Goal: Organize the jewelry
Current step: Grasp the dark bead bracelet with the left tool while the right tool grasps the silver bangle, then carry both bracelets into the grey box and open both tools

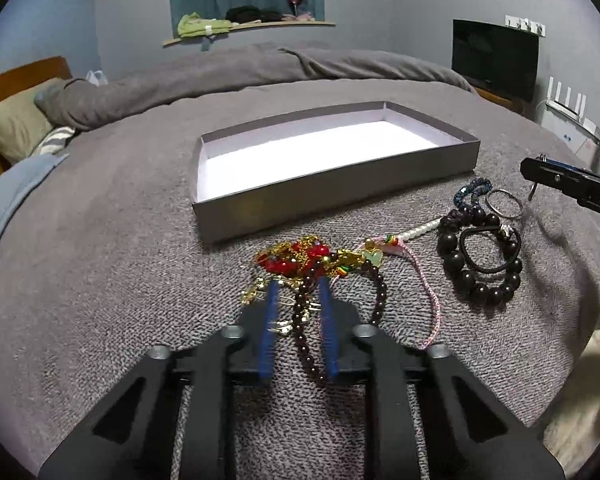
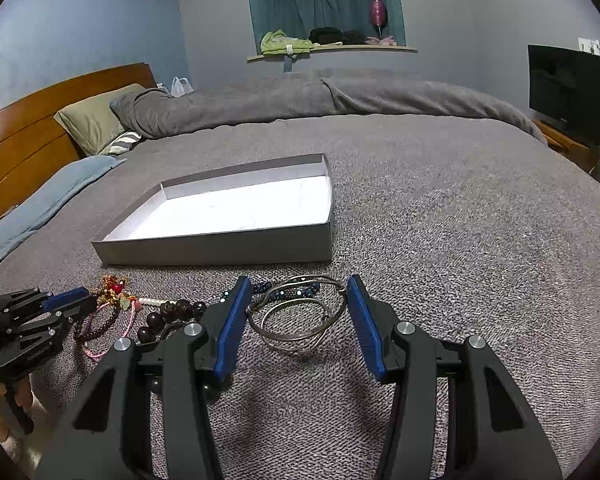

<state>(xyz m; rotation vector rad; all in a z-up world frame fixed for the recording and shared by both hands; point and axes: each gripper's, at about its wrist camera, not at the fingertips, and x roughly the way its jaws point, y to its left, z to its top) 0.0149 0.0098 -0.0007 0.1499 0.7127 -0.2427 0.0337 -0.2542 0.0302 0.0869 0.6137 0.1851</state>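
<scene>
Grey knit blanket (image 1: 100, 280) covers the bed, and on it lies a shallow grey box (image 1: 332, 204) with a white floor, nothing visible inside; bare blanket runs wide on its left and far sides, while its near wall stands just beyond the jewelry.

Scattered along that near wall, from left to right in the left wrist view: a red and gold tangle (image 1: 296, 258), a dark garnet bead bracelet (image 1: 376, 292), a pink cord (image 1: 430, 300), a short white pearl strand (image 1: 418, 231), a big black bead bracelet (image 1: 484, 276) with a black hair tie (image 1: 482, 250) lying on it, a blue bead strand (image 1: 472, 192) and a silver ring bangle (image 1: 504, 204).

Left claw (image 1: 300, 288) is spread narrowly, its blue pads either side of the garnet beads and gold chain, not visibly pinching them.

Right claw (image 2: 296, 300) is spread wide, straddling two silver bangles (image 2: 296, 320) with the blue beads (image 2: 296, 291) at their far edge; open blanket lies to its right.

Only the right wrist view shows the bangles as a pair and the left claw's body (image 2: 32, 320) low at the left; only the left wrist view shows the whole row, with the right claw's tip (image 1: 560, 180) above the blanket near the right edge.
</scene>
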